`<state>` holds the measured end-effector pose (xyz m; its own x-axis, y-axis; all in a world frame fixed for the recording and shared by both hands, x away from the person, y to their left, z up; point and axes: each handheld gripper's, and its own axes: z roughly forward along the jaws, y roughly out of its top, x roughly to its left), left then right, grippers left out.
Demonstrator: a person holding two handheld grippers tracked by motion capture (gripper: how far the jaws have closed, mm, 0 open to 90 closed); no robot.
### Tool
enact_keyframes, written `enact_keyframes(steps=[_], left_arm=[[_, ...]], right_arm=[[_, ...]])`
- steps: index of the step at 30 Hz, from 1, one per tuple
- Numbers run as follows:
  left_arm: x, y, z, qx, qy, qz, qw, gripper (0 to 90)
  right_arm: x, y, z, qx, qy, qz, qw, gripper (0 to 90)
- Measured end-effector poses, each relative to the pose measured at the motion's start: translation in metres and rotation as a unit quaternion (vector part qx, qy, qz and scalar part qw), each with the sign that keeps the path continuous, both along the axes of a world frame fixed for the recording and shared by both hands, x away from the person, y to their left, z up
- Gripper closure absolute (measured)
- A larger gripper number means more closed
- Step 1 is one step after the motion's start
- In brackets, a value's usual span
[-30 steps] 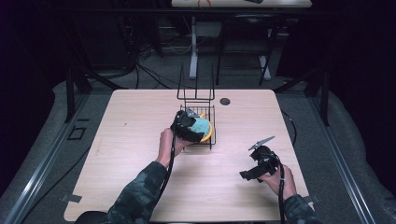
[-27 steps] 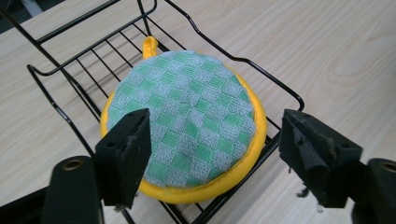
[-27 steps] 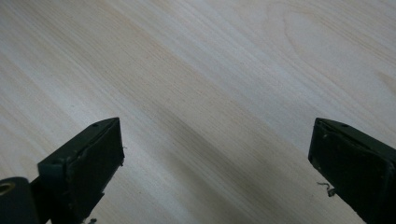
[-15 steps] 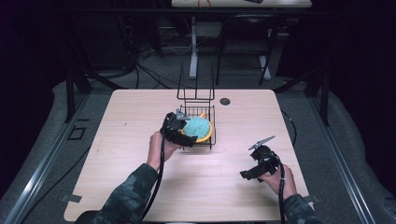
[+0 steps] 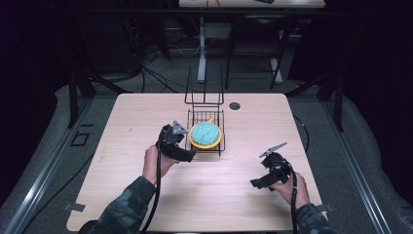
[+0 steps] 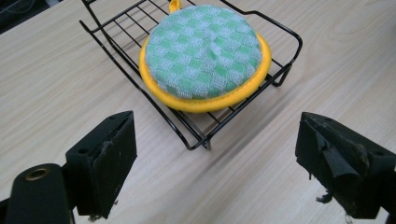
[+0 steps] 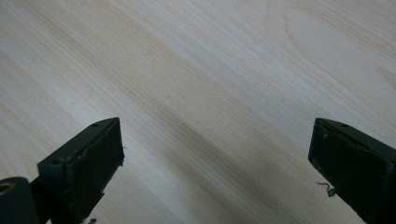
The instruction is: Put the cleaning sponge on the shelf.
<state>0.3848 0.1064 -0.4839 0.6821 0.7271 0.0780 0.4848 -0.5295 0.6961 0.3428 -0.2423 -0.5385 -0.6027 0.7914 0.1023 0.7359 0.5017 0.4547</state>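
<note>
Green-checked cloth with a yellow rim, a round pot holder (image 5: pixel 205 135) lies flat in the black wire rack (image 5: pixel 193 115) at the centre of the high view, and in the left gripper view it fills the upper middle of the frame (image 6: pixel 205 51), resting on the rack's wires (image 6: pixel 122 28). Just left of the rack in the high view, the left gripper (image 5: pixel 191 155) has been opening its jaws, which stand wide apart with nothing between them but bare wooden table (image 5: pixel 136 117). At the lower right of that view the right gripper (image 5: pixel 257 184) hangs over bare wood, its jaws wide and empty too.
</note>
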Motion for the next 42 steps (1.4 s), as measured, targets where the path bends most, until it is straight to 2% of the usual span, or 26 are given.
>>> enact_keyframes(steps=[4, 11, 18, 19, 23, 29, 32, 35, 42], left_arm=[[-0.01, 0.008, -0.001, 0.01, -0.007, 0.0, 0.9999, 11.6], [-0.029, 0.028, -0.001, 0.012, -0.012, 0.015, 0.9997, 8.7], [-0.043, 0.05, -0.006, 0.017, -0.003, 0.034, 0.9993, 5.9], [-0.043, 0.053, -0.007, 0.023, 0.006, 0.038, 0.999, 4.9], [-0.047, 0.066, -0.016, 0.022, 0.027, 0.051, 0.9981, 1.5], [-0.059, 0.082, -0.032, 0.045, 0.063, 0.058, 0.9953, 0.3], [-0.062, 0.093, -0.04, 0.036, 0.088, 0.063, 0.9935, 0.3], [-0.061, 0.097, -0.043, 0.034, 0.097, 0.062, 0.9928, 0.2], [-0.055, 0.097, -0.047, 0.037, 0.099, 0.06, 0.9926, 0.0]], right_arm=[[0.0, -0.001, 0.0, -0.001, -0.004, 0.003, 1.0, 2.7], [-0.002, -0.001, 0.002, 0.002, -0.001, -0.001, 1.0, 2.7], [-0.003, 0.0, 0.002, -0.003, -0.002, 0.001, 1.0, 2.7], [-0.003, 0.0, 0.001, 0.0, 0.0, 0.0, 1.0, 2.6], [-0.003, -0.001, 0.001, -0.005, -0.001, 0.003, 1.0, 2.5], [-0.003, -0.001, 0.001, -0.003, 0.001, 0.002, 1.0, 2.5], [-0.002, -0.001, -0.001, -0.002, 0.0, 0.001, 1.0, 2.5], [-0.001, 0.0, -0.002, 0.0, 0.006, 0.003, 1.0, 2.5], [-0.002, -0.002, -0.003, 0.003, 0.009, 0.003, 1.0, 2.5]])
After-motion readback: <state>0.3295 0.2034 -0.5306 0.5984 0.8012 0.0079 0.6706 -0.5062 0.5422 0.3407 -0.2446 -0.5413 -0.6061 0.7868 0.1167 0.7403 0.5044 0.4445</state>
